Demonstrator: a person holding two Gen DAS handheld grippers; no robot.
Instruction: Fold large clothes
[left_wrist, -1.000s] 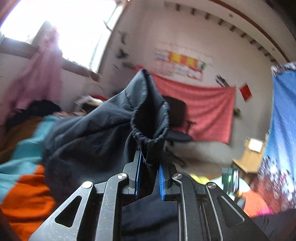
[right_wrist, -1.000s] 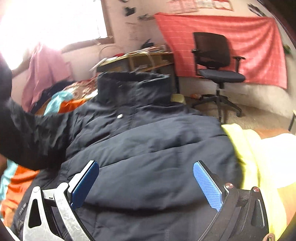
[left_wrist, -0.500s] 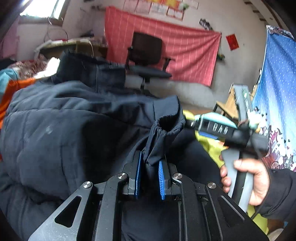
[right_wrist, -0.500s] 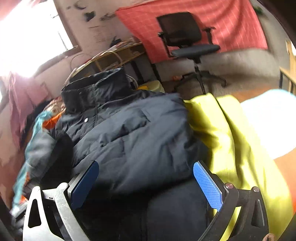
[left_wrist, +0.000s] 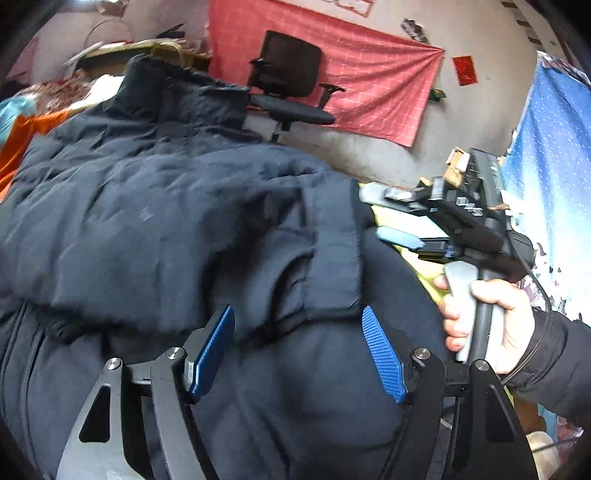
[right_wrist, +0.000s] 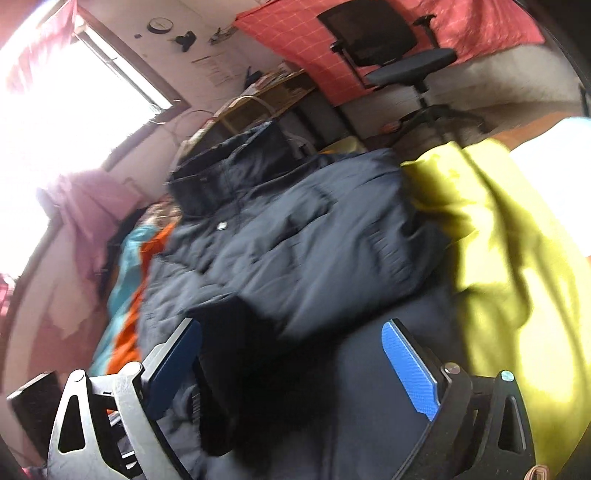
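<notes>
We see a dark navy padded jacket (left_wrist: 155, 206), quilted and softly puffed, lying spread on a bed with its stand-up collar (left_wrist: 177, 88) toward the far wall. One sleeve (left_wrist: 325, 258) is folded across the body, its flat cuff band ending just ahead of our left tongs (left_wrist: 297, 350). These tongs are released, the ribbed blue pads spread wide with only jacket cloth beneath them and nothing pinched.

Our right tongs (right_wrist: 291, 365) are likewise released, blue pads far apart, hovering over the lower part of the jacket (right_wrist: 303, 236); the picture there is blurred. From the left view the right tongs (left_wrist: 402, 218) appear side-on at the jacket's edge, gripped by a hand (left_wrist: 487, 317) in a dark sleeve.

Beside the jacket lies a smooth yellow-green cloth (right_wrist: 498, 236), and under it an orange and teal bedcover (right_wrist: 129, 295). Behind stand a black office chair (left_wrist: 291, 85), a red checked cloth (left_wrist: 369, 88) hung on a pale wall, a cluttered desk (right_wrist: 266, 103), a bright window (right_wrist: 66, 110) and a blue patterned hanging (left_wrist: 550, 184).
</notes>
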